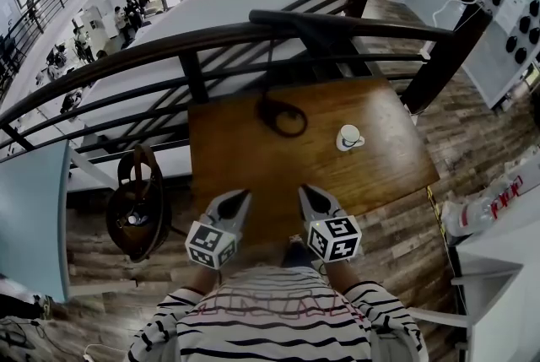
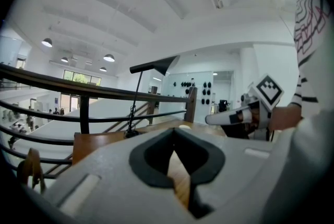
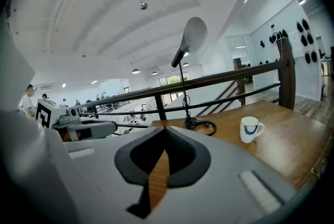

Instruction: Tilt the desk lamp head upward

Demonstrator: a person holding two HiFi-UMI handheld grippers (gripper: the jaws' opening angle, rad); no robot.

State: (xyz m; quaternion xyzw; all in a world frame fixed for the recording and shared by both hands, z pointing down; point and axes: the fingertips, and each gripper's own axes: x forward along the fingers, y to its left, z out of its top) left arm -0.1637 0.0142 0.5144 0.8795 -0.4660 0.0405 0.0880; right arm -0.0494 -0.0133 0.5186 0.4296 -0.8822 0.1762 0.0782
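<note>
The desk lamp's round base and coiled cord (image 1: 283, 117) sit at the far side of the wooden table (image 1: 253, 158). A thin stem rises to the long head (image 2: 154, 65), which lies roughly level; its pale underside (image 3: 194, 35) shows in the right gripper view. My left gripper (image 1: 239, 202) and right gripper (image 1: 310, 198) hover side by side over the table's near edge, well short of the lamp. The jaws of both are shut with nothing in them (image 2: 175, 131) (image 3: 166, 129). Each gripper view also shows the other gripper beside it.
A white mug (image 1: 349, 137) stands on the table right of the lamp base. A dark railing (image 1: 169, 48) runs behind the table over an open drop. A round brown seat (image 1: 139, 200) is at the left, and a white counter with bottles (image 1: 481, 213) at the right.
</note>
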